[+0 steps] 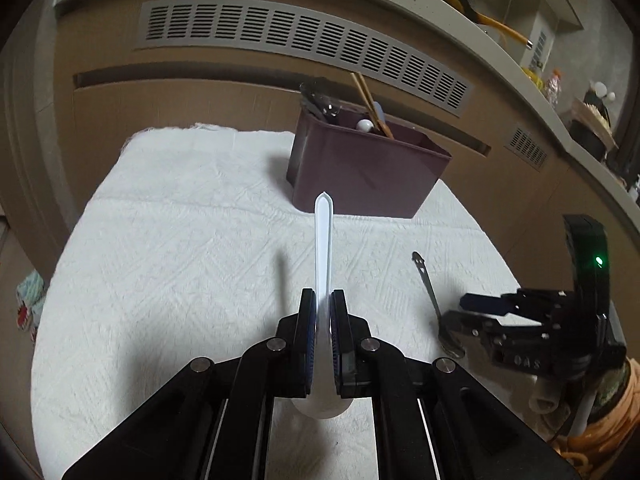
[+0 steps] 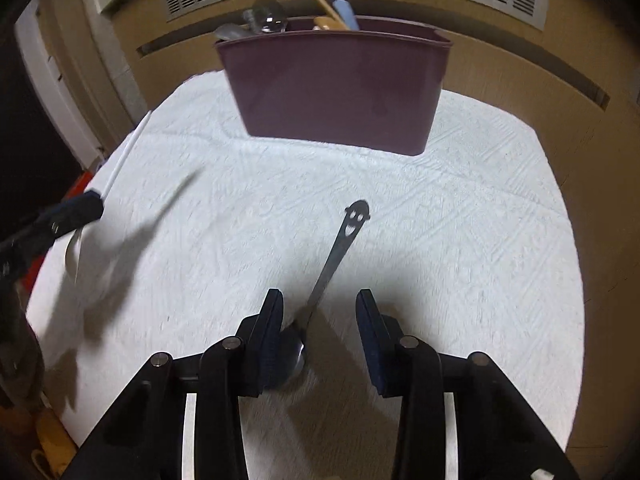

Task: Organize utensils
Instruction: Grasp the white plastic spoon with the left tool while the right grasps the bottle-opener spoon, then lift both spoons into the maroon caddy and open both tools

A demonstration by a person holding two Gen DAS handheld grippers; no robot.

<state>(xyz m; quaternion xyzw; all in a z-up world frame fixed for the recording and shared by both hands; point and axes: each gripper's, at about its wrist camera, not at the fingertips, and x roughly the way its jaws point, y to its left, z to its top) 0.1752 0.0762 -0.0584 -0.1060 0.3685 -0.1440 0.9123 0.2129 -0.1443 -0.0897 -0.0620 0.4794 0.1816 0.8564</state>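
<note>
1. My left gripper [image 1: 323,300] is clenched on the white spoon [image 1: 322,248], its handle pointing forward toward the maroon caddy [image 1: 360,176] and its bowl tucked back beneath the fingers.
2. My right gripper [image 2: 318,312] is spread open around the metal spoon [image 2: 340,248] with the smiley-face handle; that spoon lies on the cloth, its bowl against the left finger and its handle angled up and to the right.
3. I judge the white spoon could pivot in the pinch, since I grip only a narrow stretch of a smooth handle.
4. Closing the right fingers could push the metal spoon sideways instead of catching it, because it sits off-centre and flat on the cloth.
5. The caddy already holds chopsticks [image 1: 370,100] and other utensils at one end; a spoon dropped in carelessly could snag on them or tip the caddy.
6. The surface is a white textured cloth [image 1: 180,240], soft enough to bunch under a scraping fingertip.
7. Behind stands a brown panelled wall with a long grey vent grille [image 1: 300,36] and a cluttered ledge above.
</note>
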